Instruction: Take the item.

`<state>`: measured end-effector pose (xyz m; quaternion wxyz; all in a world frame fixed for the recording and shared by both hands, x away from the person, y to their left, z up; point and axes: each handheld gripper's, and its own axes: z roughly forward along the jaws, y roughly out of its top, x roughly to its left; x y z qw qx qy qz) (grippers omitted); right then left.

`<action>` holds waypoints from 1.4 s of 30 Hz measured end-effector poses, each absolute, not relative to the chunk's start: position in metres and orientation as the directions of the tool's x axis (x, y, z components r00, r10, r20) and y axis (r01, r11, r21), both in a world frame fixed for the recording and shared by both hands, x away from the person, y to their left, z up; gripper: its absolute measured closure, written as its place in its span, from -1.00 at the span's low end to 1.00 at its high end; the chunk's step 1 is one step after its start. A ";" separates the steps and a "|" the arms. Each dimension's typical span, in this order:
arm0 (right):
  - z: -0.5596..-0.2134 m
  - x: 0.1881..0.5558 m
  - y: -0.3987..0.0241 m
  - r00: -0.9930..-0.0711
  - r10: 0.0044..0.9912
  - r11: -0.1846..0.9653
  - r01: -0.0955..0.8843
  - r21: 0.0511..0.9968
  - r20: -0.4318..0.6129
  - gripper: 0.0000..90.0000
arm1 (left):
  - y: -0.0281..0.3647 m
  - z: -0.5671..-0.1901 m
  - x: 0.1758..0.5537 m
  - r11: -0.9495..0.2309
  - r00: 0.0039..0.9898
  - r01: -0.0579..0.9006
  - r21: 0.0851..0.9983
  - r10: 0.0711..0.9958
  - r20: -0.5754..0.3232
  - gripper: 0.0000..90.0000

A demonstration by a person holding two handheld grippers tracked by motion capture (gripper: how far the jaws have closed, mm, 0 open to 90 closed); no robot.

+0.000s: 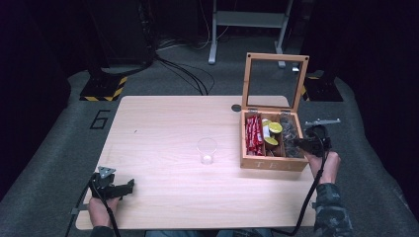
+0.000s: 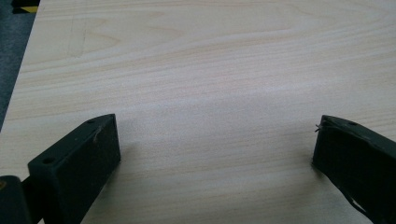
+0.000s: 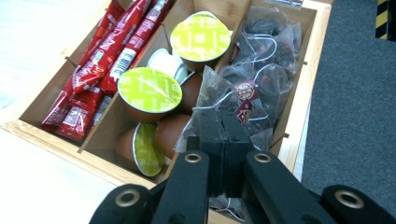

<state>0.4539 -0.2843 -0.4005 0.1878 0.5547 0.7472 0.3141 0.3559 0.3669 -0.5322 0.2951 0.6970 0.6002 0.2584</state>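
Right gripper view: right gripper (image 3: 219,126) pinched, seemingly on a tea bag (image 3: 219,100) in the wooden box's (image 3: 299,107) right compartment | lift straight, clear the rim | left gripper (image 2: 215,149) wide, empty, far left of box.

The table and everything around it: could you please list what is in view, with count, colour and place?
Table: one, light wood, centre.
Cup: one, clear, mid-table, apart from the box.
Box: one, wooden, glass lid open, table's right side, three compartments.
Red packets: several, red, box's left compartment.
Capsules: several, brown with green lids, middle compartment.
Tea bags: several, clear mesh, dark contents, right compartment.
Left gripper: black, jaws wide apart, over bare table near its front left corner.
Right gripper: black, jaws closed on a tea bag at the box's right compartment.
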 end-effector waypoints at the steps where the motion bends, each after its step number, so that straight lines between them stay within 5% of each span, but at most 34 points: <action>1: -0.398 0.453 -0.282 -0.323 0.944 0.192 0.705 0.683 0.068 1.00 | 0.367 -0.532 0.356 -0.105 0.146 0.684 0.722 0.989 0.006 -0.99; 42: -0.370 0.453 -0.197 -0.537 0.841 0.320 0.602 0.731 0.074 1.00 | 0.367 -0.532 0.356 -0.105 0.146 0.684 0.722 0.989 0.006 -0.98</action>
